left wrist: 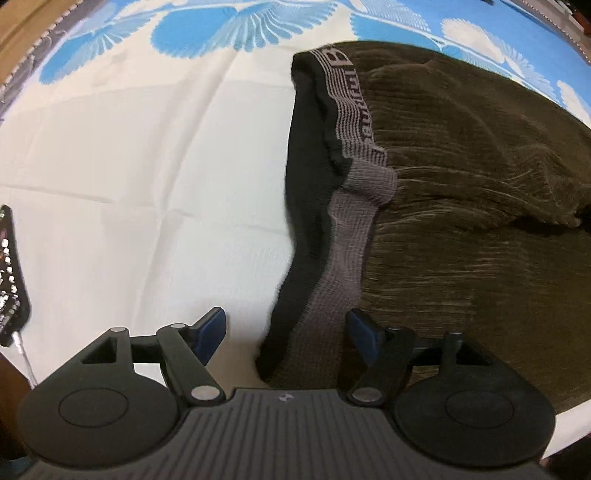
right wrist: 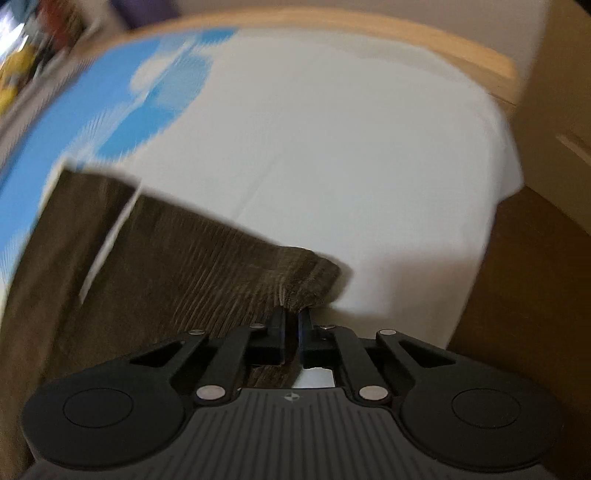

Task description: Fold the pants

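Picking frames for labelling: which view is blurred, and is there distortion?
Right wrist view: motion-smeared, bedsheet and pants soft, right gripper sharper. Left wrist view: mostly sharp, waistband readable; both bow straight edges, fisheye.

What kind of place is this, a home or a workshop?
Most likely a bedroom at home. The brown pants lie on a white sheet with a blue pattern that looks like bedding, a wooden edge like a bed frame borders it, and wooden furniture stands beside.
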A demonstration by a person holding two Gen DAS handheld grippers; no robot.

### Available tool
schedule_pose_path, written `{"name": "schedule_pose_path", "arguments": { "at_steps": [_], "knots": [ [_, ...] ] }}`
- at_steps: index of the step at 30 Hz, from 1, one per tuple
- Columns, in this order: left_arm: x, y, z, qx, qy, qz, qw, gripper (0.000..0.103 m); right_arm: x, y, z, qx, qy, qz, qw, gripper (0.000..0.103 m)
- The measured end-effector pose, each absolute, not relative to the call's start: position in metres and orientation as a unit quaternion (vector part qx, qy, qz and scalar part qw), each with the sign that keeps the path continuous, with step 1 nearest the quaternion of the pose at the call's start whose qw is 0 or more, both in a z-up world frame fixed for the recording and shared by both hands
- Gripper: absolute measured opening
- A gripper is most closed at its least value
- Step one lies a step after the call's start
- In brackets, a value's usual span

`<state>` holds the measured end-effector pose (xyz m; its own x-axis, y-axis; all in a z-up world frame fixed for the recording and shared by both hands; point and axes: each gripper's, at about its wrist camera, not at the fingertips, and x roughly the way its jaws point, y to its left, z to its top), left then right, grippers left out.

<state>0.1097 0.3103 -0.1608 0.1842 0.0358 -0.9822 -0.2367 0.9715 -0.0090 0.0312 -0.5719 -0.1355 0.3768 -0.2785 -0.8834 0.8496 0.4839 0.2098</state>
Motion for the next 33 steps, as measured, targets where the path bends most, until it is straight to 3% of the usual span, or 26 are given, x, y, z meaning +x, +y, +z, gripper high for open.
{"name": "schedule_pose_path", "arguments": {
  "at_steps": [6,8,9,10,13,14,15,16,22,26,28,29,30,33],
  "knots": [
    [0.107,0.298,-0.163,-0.057,0.644,0.046,0.761,0.077,0.018,-0.591,-0.145,0.386,0.408,-0.391,0.729,0.009],
    [0.107,0.3,-0.165,-0.069,0.65,0.035,0.756,0.067,0.031,-0.583,-0.15,0.366,0.435,-0.37,0.735,0.023],
    [0.106,0.301,-0.165,-0.073,0.65,0.028,0.756,0.053,0.037,-0.578,-0.153,0.349,0.454,-0.355,0.739,0.044],
    [0.106,0.299,-0.165,-0.074,0.65,0.018,0.756,0.052,0.042,-0.573,-0.154,0.339,0.463,-0.348,0.742,0.049],
    [0.1,0.292,-0.162,-0.036,0.645,0.003,0.763,0.04,0.048,-0.568,-0.155,0.321,0.475,-0.343,0.744,0.049],
    [0.099,0.291,-0.16,-0.03,0.642,0.0,0.766,0.035,0.049,-0.567,-0.155,0.321,0.476,-0.342,0.744,0.044],
    [0.098,0.292,-0.158,-0.028,0.639,0.0,0.768,0.033,0.049,-0.566,-0.156,0.321,0.477,-0.339,0.745,0.028],
    [0.094,0.291,-0.154,-0.028,0.636,0.0,0.771,0.032,0.05,-0.565,-0.156,0.32,0.478,-0.336,0.746,0.013],
    [0.085,0.3,-0.14,-0.014,0.623,0.032,0.782,0.03,0.069,-0.543,-0.133,0.267,0.45,-0.246,0.816,0.011],
    [0.089,0.294,-0.141,-0.01,0.631,0.043,0.775,0.031,0.06,-0.556,-0.147,0.296,0.484,-0.312,0.762,0.011],
    [0.091,0.287,-0.141,0.004,0.633,0.045,0.773,0.035,0.056,-0.562,-0.146,0.313,0.481,-0.313,0.757,0.012],
    [0.093,0.285,-0.139,0.015,0.633,0.048,0.773,0.042,0.057,-0.562,-0.143,0.305,0.479,-0.313,0.762,0.013],
    [0.092,0.282,-0.14,0.03,0.631,0.053,0.773,0.045,0.058,-0.56,-0.139,0.286,0.479,-0.315,0.768,0.018],
    [0.091,0.275,-0.131,0.061,0.608,0.052,0.79,0.057,0.051,-0.556,-0.13,0.246,0.481,-0.327,0.775,0.054]
  ]
}}
